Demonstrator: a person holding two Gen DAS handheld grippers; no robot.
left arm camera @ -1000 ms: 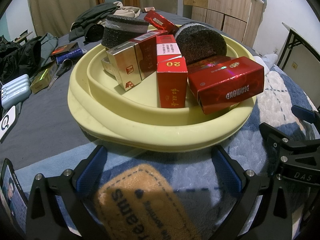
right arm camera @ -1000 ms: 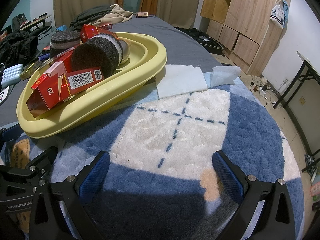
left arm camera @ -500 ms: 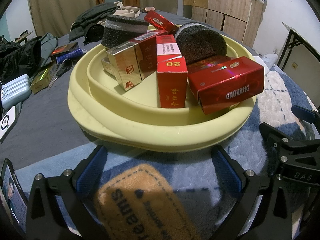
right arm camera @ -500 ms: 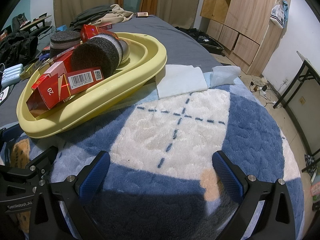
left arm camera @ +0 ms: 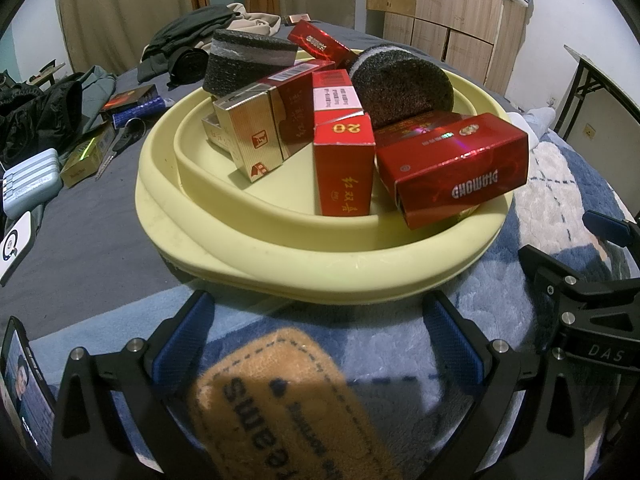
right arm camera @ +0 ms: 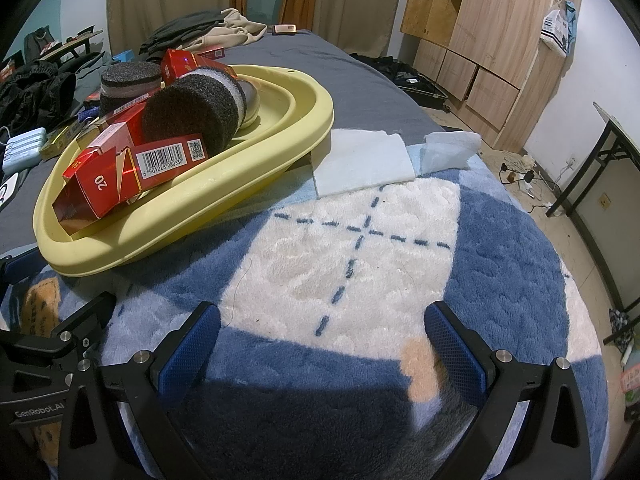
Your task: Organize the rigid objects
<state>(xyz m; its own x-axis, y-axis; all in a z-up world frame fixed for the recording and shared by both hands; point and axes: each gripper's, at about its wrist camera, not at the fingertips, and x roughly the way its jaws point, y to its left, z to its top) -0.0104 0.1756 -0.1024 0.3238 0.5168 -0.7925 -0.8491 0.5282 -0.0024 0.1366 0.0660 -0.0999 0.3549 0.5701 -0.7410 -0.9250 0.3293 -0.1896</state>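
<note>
pale yellow basin, red boxes, blue-white checked blanket

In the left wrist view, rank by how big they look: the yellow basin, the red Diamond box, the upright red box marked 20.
1. Pale yellow plastic basin, clearly largest.
2. Red Diamond box.
3. Upright red box marked 20; close to the Diamond box, which sits nearer the camera, so unsure.

Five red boxes, one gold box, two foam discs, one basin.
</note>
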